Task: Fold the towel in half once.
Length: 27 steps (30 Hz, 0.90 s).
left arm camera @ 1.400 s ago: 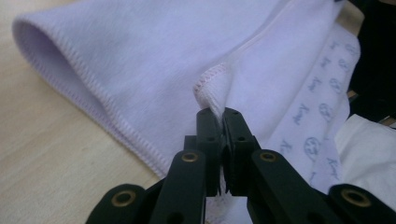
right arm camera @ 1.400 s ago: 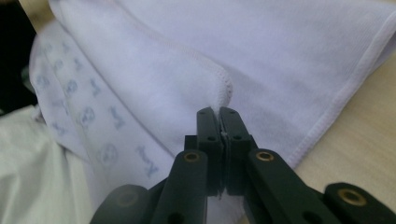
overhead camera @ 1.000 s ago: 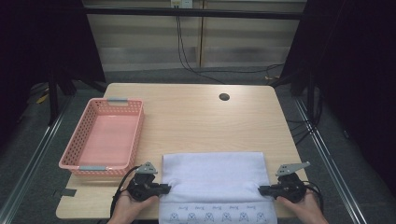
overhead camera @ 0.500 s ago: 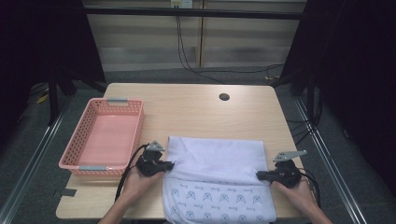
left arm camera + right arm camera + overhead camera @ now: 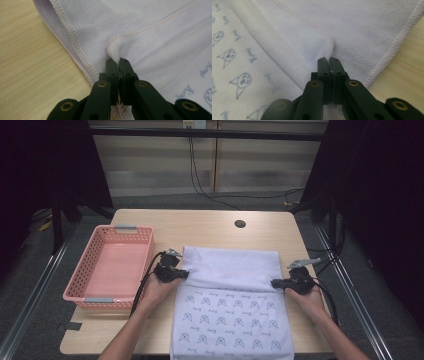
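Meanwhile, left hand-held gripper [image 5: 184,273] and right hand-held gripper [image 5: 274,282] each clamped on the towel's [image 5: 230,270] folded-over edge.

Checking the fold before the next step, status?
Left gripper and right gripper both shut on towel. Plain back edge doubled over the printed side. Pink basket off left, apart. Nothing in the way.

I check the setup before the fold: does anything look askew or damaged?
Nothing stands out. The towel lies square on the table, its near end over the edge, both grippers shut on its fold; the pink basket sits intact.
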### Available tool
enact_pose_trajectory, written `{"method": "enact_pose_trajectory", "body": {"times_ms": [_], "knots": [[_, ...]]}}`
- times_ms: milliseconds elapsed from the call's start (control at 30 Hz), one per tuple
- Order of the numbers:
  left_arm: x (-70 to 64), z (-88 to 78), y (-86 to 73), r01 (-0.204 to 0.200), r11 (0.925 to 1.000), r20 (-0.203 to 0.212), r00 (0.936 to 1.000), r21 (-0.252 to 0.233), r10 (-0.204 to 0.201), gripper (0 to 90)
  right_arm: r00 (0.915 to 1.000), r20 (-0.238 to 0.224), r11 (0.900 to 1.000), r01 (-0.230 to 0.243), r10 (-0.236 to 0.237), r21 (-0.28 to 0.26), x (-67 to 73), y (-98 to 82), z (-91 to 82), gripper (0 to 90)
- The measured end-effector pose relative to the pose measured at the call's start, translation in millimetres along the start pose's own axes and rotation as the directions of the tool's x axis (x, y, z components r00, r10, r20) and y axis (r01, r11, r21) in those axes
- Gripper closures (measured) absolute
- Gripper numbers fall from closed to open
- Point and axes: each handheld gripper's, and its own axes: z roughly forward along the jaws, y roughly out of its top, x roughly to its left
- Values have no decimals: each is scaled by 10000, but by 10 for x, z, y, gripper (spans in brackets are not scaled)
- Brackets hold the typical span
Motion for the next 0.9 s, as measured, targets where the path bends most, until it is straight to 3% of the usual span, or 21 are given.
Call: {"method": "enact_pose_trajectory", "body": {"times_ms": [100,300,367,433,533,667,767,900], "knots": [[76,37,33,291,9993,25,9996,-214,-290,878,10000,42,10000,48,-48,2,-74,77,54,885],[224,187,251,442,9988,-443,9980,-228,-452,877,9998,182,9999,-110,111,-72,-213,217,160,886],[291,244,321,727,9966,-437,9963,-387,-744,877,9993,266,9997,-260,261,-44,-281,292,209,885],[361,267,387,525,9984,-571,9969,-196,-536,877,9987,357,9993,-355,358,-95,-314,341,251,885],[457,333,470,785,9961,-719,9941,-412,-813,877,9978,249,9977,-603,611,-313,-409,419,333,885],[587,395,571,771,9959,-880,9928,-467,-810,877,9953,289,9948,-905,920,-477,-525,523,425,885],[624,428,605,962,9935,-1006,9897,-605,-1020,877,9931,671,9946,-936,965,-449,-571,640,501,884],[610,451,619,768,9941,-1458,9855,-765,-873,877,9886,1278,9968,-784,801,-186,-565,798,592,885]]}}
